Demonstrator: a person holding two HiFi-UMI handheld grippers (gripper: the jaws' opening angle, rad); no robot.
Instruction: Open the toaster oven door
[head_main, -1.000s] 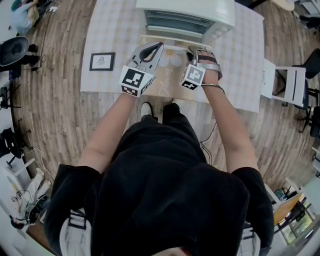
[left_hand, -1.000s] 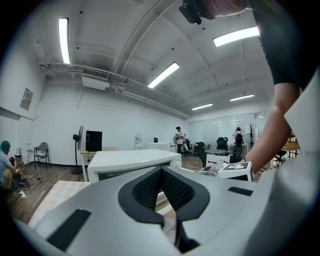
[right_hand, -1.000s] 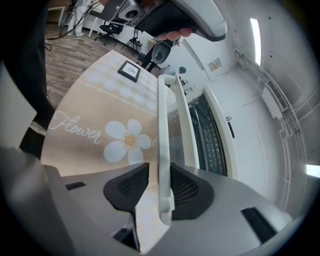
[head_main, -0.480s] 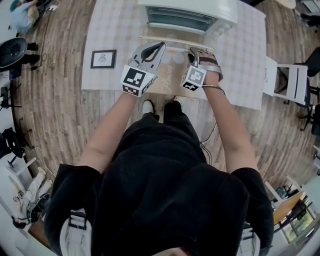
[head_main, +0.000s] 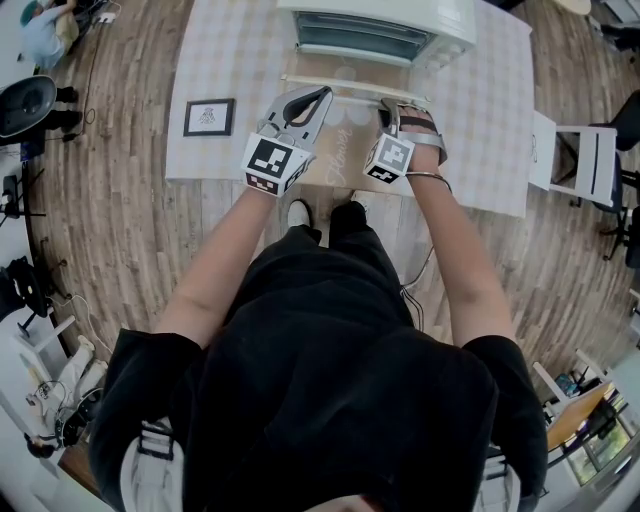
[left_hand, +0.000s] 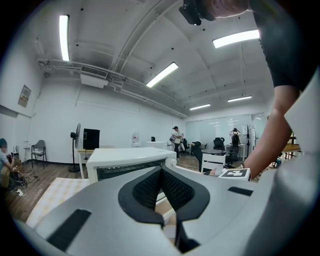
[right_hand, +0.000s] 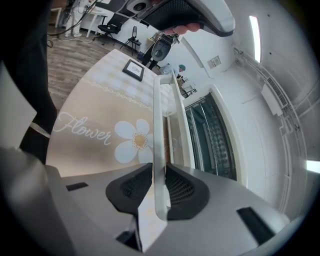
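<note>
White door handle (right_hand: 159, 125) of the toaster oven (head_main: 375, 25) (at the table's (head_main: 220, 60) far side, door (right_hand: 177, 120) tipped outward) sits clamped in the right gripper (right_hand: 159, 172), jaws just closing for the pull, while the left gripper (left_hand: 161, 175) idles, pressed together, empty

The checked table (head_main: 480, 110) carries 1 toaster oven (head_main: 372, 28), 1 framed picture (head_main: 209, 117) and 1 flower-print mat (head_main: 340, 152).

Your toaster oven (head_main: 375, 22) is white, handle (right_hand: 158, 125) included. The tablecloth (head_main: 215, 60) is a pale beige-and-white check; the tan mat (right_hand: 95, 150) bears a white daisy with a yellow centre. Your left gripper (head_main: 318, 96) and right gripper (head_main: 386, 104) are grey, with black-and-white marker cubes.
</note>
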